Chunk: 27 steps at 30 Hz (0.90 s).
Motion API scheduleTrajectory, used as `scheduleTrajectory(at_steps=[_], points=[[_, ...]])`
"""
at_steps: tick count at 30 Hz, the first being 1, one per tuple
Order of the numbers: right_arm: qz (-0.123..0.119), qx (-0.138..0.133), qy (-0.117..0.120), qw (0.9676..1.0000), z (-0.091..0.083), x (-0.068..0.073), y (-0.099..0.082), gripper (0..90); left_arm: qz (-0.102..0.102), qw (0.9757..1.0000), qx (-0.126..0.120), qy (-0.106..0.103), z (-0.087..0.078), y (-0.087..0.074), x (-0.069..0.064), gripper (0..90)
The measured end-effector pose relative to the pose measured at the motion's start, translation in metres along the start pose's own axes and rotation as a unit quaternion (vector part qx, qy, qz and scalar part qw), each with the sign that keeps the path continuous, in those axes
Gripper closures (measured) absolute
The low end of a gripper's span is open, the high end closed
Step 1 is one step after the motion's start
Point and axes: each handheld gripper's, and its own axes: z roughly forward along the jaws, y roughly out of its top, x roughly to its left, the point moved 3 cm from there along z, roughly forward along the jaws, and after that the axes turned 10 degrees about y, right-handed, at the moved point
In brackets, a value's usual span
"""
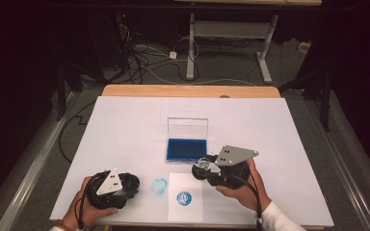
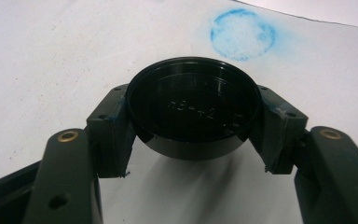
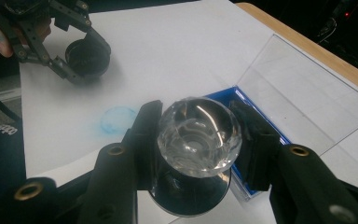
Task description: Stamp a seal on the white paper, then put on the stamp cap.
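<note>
the left gripper (image 1: pixel 131 183) clamps a round black cap (image 2: pixel 193 108) between its 2 jaws, low over the white sheet (image 1: pixel 125 130) beside a smudged blue ring (image 1: pixel 159 186). the right gripper (image 1: pixel 203 167) grips a clear faceted stamp (image 3: pixel 199 135) (its knob uppermost) just in front of the open blue ink pad (image 1: pixel 186 149), above a small paper (image 1: pixel 192 211) bearing 1 blue print (image 1: pixel 184 198).

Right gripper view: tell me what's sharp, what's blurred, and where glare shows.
Right gripper view: the clear faceted stamp handle is fairly sharp with bright glints; the far left gripper is soft. Left gripper view: the black cap carries dull sheen.
</note>
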Motion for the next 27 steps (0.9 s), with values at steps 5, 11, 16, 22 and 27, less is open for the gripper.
scheduleTrajectory(at_steps=[5, 11, 16, 22, 27], points=[[0.001, -0.003, -0.001, 1.0000, 0.0000, -0.0003, 0.0008, 57.1, 0.003, 1.0000, 0.000, 0.001, -0.0001, 0.0006, -0.0009, 36.5], [0.001, -0.005, 0.002, 1.0000, 0.0012, 0.0000, 0.0018, 57.1, 0.004, 1.0000, 0.003, 0.000, 0.0009, 0.0005, -0.0018, 36.5], [-0.003, -0.002, 0.000, 1.0000, 0.0015, -0.0001, 0.0018, 57.0, 0.003, 1.0000, 0.003, 0.003, -0.0002, -0.0001, -0.0015, 36.5], [-0.004, -0.007, -0.003, 1.0000, -0.0017, 0.0005, 0.0023, 57.1, 0.008, 1.0000, 0.003, 0.001, 0.0026, 0.0026, -0.0028, 36.5], [-0.005, -0.009, -0.005, 0.9999, -0.0030, 0.0022, 0.0031, 57.0, 0.008, 1.0000, 0.000, -0.001, 0.0024, 0.0055, -0.0050, 36.5]])
